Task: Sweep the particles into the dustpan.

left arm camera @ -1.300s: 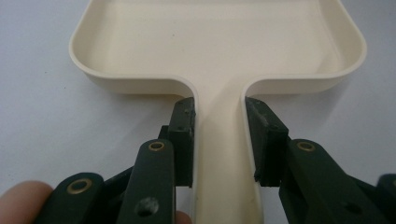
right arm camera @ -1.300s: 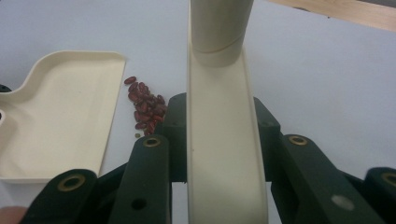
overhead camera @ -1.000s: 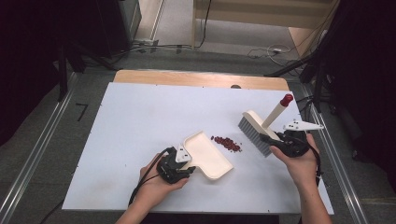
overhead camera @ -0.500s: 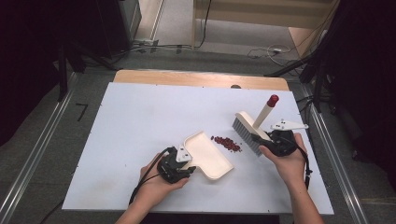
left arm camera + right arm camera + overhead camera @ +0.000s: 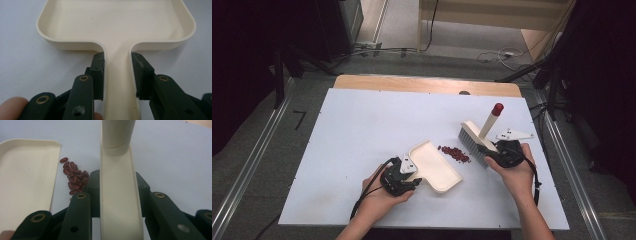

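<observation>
**Sweeping Red Beans Toward a Dustpan**

Holding a cream dustpan (image 5: 435,167) by its handle, the left hand-held gripper (image 5: 408,176) sits near the front edge of the white counter (image 5: 362,120), a little left of the middle. In the left gripper view its two black jaws press on both sides of the narrow handle (image 5: 117,82), so it is gripping the dustpan. The dustpan lies flat on the counter, and its open mouth points toward the right back corner. The inside of the pan looks clean.

Just past the mouth of the dustpan lies a small pile of red beans (image 5: 455,153). The beans rest on the counter between the dustpan and the brush (image 5: 475,140). In the right gripper view the beans (image 5: 75,178) sit close beside the edge of the dustpan (image 5: 25,177), not in it.

The right hand-held gripper (image 5: 494,154) is closed on the cream back of the brush (image 5: 120,195), with one jaw on each side. The grey bristles stand on the counter right beside the beans, on the side toward the right edge. The brush handle, with its red tip (image 5: 497,108), tilts up and away toward the back edge.
</observation>
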`<state>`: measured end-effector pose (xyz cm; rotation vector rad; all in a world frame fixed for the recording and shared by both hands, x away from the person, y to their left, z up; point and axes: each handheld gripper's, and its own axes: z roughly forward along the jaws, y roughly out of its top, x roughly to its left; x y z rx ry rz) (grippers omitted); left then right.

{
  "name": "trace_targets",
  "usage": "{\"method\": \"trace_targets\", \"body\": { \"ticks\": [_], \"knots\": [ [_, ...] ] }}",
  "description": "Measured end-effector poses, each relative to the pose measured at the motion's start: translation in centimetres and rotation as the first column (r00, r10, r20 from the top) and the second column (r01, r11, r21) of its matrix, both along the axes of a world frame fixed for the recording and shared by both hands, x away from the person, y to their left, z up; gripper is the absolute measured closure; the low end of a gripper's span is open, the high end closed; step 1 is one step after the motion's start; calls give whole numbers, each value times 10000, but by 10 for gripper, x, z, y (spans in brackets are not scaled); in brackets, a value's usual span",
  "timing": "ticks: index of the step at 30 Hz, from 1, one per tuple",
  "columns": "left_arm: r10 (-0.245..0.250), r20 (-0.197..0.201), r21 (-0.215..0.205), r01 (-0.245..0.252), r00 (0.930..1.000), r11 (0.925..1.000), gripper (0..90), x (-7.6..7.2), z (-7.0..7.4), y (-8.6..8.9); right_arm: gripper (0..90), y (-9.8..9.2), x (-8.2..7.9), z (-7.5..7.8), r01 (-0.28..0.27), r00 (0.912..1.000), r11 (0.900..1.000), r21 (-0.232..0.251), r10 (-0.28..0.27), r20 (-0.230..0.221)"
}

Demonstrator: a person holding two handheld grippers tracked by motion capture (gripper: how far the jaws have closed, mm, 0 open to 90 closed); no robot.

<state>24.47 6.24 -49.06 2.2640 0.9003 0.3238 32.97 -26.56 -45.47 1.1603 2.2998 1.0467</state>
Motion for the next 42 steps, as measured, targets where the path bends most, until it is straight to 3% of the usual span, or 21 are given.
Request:
{"method": "trace_targets", "body": {
  "ticks": [17, 42],
  "knots": [
    [-27, -22, 19, 27, 10000, 10000, 665, 0, 0, 0, 653, 8, 0, -4, -5, 10000, 9997, -237, 5, 4],
    [-80, -31, 37, 80, 10000, 10000, 665, 1, 0, 1, 653, 26, -12, -5, -630, 9980, 9978, -224, 628, -66]
  ]
}}
